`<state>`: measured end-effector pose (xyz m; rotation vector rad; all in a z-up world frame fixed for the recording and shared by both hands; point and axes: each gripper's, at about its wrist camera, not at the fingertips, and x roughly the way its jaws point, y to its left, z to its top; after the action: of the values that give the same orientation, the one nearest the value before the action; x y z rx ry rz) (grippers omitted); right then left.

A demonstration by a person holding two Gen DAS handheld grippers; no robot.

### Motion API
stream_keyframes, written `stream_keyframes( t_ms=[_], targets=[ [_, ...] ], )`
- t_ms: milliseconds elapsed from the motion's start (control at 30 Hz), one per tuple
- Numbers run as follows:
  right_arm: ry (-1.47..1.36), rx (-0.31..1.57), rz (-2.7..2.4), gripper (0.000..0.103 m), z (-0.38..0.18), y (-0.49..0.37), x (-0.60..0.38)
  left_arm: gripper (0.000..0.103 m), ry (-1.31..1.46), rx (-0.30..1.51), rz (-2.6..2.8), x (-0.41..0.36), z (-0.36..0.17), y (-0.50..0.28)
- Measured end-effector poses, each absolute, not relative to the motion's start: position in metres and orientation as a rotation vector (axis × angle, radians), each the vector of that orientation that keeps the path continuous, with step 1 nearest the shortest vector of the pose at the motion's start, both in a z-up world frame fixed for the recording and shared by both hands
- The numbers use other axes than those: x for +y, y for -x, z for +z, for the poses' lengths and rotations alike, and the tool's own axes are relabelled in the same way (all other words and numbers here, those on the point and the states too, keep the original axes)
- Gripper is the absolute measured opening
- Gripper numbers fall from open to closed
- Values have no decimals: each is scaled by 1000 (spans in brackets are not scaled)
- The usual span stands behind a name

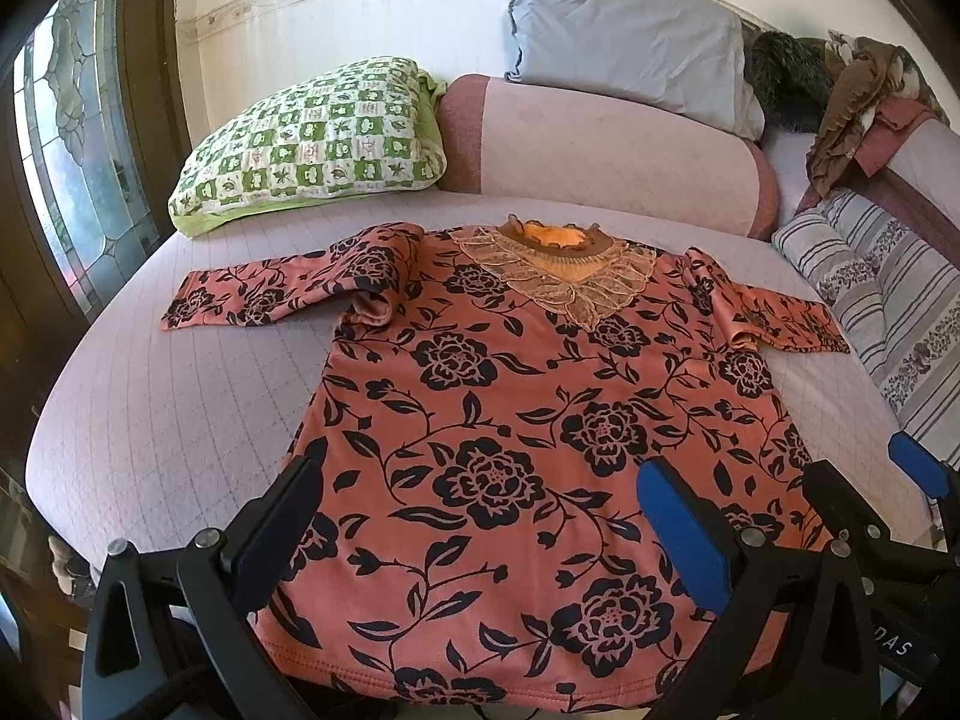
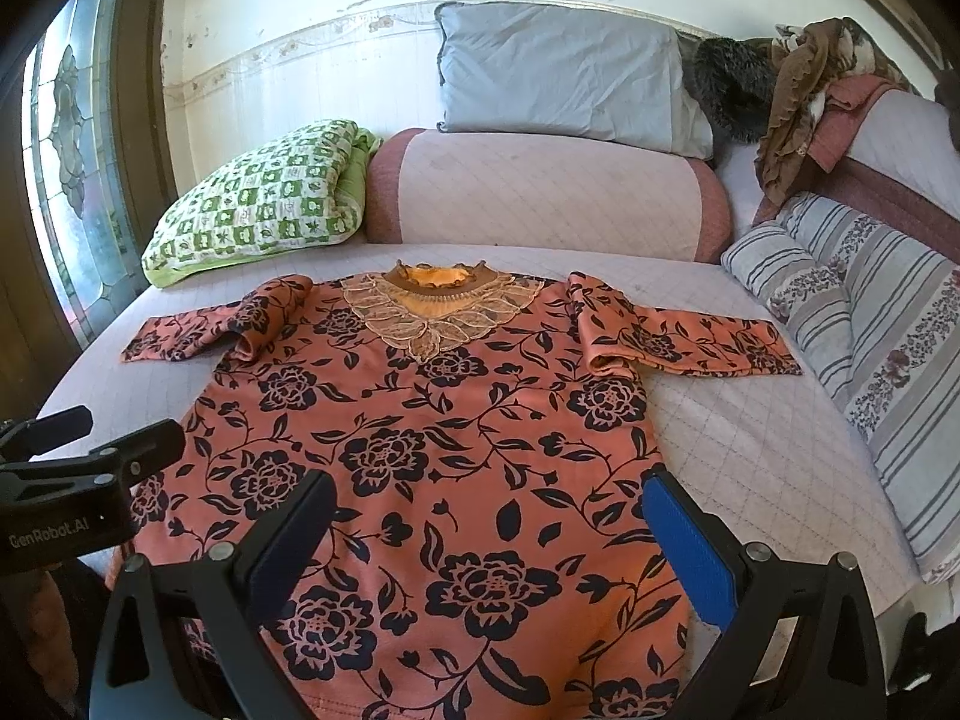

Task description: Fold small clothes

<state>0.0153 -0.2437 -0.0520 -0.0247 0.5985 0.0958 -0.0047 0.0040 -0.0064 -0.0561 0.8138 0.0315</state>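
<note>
Hovering nearest, over the hem: left gripper [image 1: 480,516] and right gripper [image 2: 489,531], jaws spread wide, holding nothing. Beneath and beyond, orange floral blouse [image 2: 420,450] flat, front up, on the quilted bed [image 2: 750,450], sleeves out sideways, lace collar [image 2: 429,315] at the far end. Farther back, green checkered pillow [image 2: 264,198], pink bolster [image 2: 540,192], grey pillow [image 2: 558,75] against the wall.
</note>
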Motion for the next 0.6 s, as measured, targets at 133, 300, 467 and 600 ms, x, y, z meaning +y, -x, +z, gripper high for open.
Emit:
stream_keyframes(
  t_ms=[133, 300, 467, 600],
  targets=[
    [24, 593, 95, 103, -50, -15, -244, 103, 57, 813, 31, 4, -6, 5],
    [24, 594, 93, 103, -50, -15, -244, 103, 58, 813, 32, 4, -6, 5],
    [24, 595, 93, 103, -50, -15, -244, 103, 61, 815, 33, 6, -6, 6],
    [23, 594, 90, 103, -50, -15, -244, 103, 63, 814, 34, 6, -7, 7]
  ],
)
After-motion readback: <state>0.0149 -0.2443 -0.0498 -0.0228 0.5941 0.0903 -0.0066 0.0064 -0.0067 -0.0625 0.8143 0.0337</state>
